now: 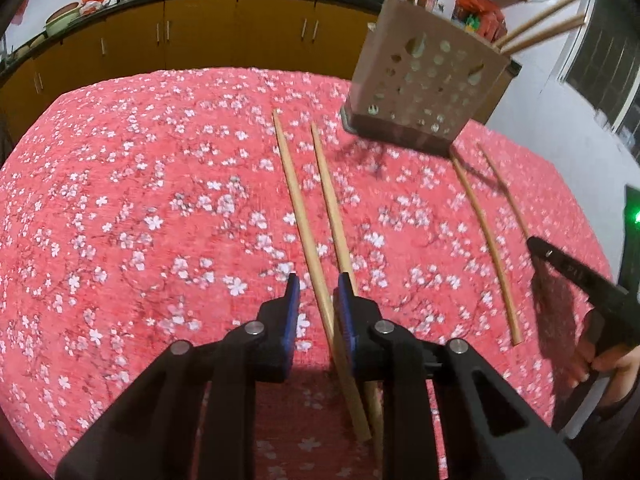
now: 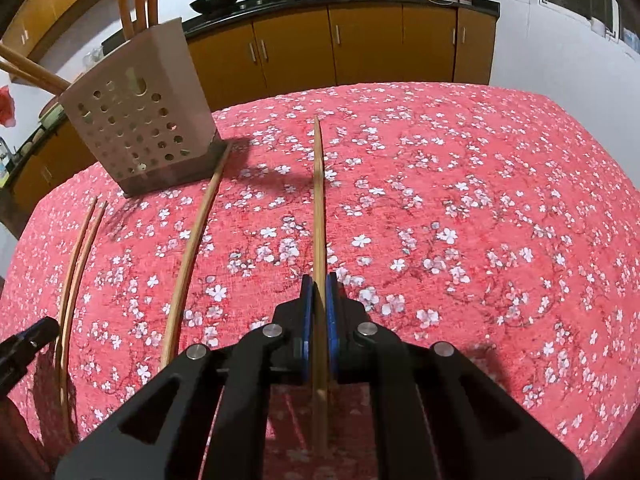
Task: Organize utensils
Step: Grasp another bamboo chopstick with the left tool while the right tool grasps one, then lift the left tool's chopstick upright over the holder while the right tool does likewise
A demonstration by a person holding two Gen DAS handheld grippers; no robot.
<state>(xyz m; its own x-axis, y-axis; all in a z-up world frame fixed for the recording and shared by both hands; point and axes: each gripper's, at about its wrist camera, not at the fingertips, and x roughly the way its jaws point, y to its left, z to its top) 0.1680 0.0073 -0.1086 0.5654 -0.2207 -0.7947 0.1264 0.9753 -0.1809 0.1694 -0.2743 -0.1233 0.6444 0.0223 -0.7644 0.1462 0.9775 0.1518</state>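
At centre frame, the right gripper point(image 2: 319, 286) pinches a single chopstick point(image 2: 318, 200) between its blue pads; the left gripper point(image 1: 316, 286), fingers narrowly parted, straddles one chopstick of a pair point(image 1: 298, 204) below the perforated utensil holder point(image 1: 424, 80).

Both wrist cameras look low across the tablecloth point(image 1: 120, 200), sharing the perforated holder point(image 2: 140, 128), seemingly near.

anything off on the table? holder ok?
Holder stands upright, chopsticks inside. Oddity: four chopsticks off it, one loose beside its base, one clamped in the right gripper, two between the left gripper's open jaws.
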